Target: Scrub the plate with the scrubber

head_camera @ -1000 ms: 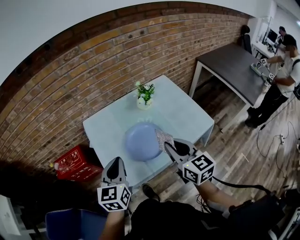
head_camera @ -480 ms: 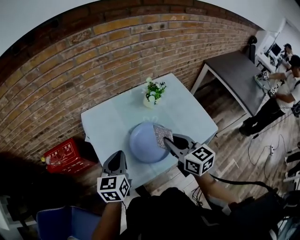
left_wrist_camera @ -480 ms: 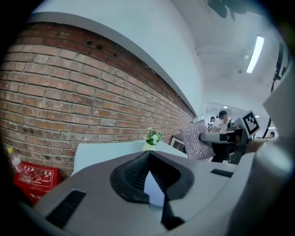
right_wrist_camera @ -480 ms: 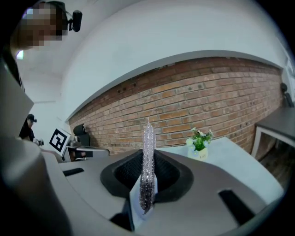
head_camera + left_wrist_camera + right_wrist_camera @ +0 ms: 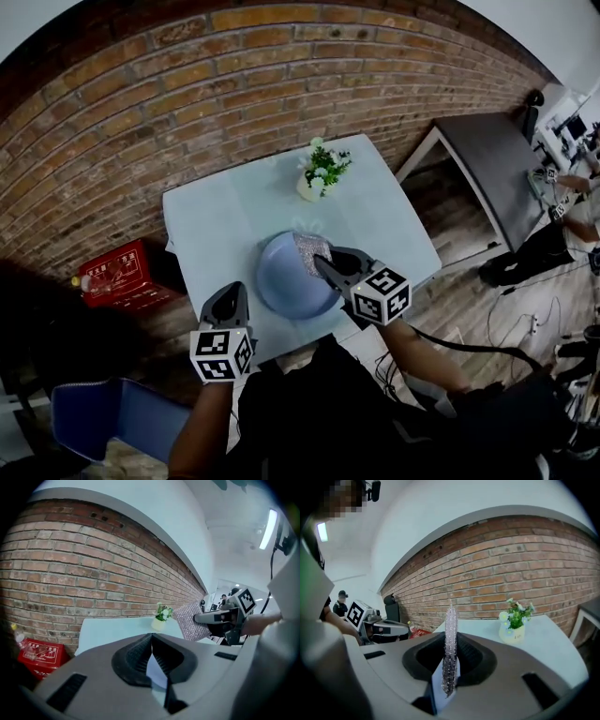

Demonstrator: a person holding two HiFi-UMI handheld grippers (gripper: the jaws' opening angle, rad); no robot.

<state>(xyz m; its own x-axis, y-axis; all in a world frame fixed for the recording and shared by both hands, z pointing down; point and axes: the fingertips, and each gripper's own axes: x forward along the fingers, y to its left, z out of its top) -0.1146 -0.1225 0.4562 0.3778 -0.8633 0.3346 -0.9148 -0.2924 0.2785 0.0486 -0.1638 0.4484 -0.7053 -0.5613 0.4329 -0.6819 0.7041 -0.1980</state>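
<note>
Two grippers: right gripper (image 5: 320,261) clamps a glittery silver scrubber (image 5: 308,251) over the round blue plate (image 5: 279,283) mid-frame; left gripper (image 5: 232,291) closed, empty.

I had bright, even indoor light in all three views. A ceiling strip lamp (image 5: 270,529) burned out to white glare in the left gripper view. The pale table (image 5: 216,225) was clearly lit, while the floor around the red crate (image 5: 112,274) sat in deep shadow. The wide lenses bowed the brick wall (image 5: 234,103) and blackened every corner. The scrubber (image 5: 450,644) threw small glints and looked slightly soft so near the lens.
</note>
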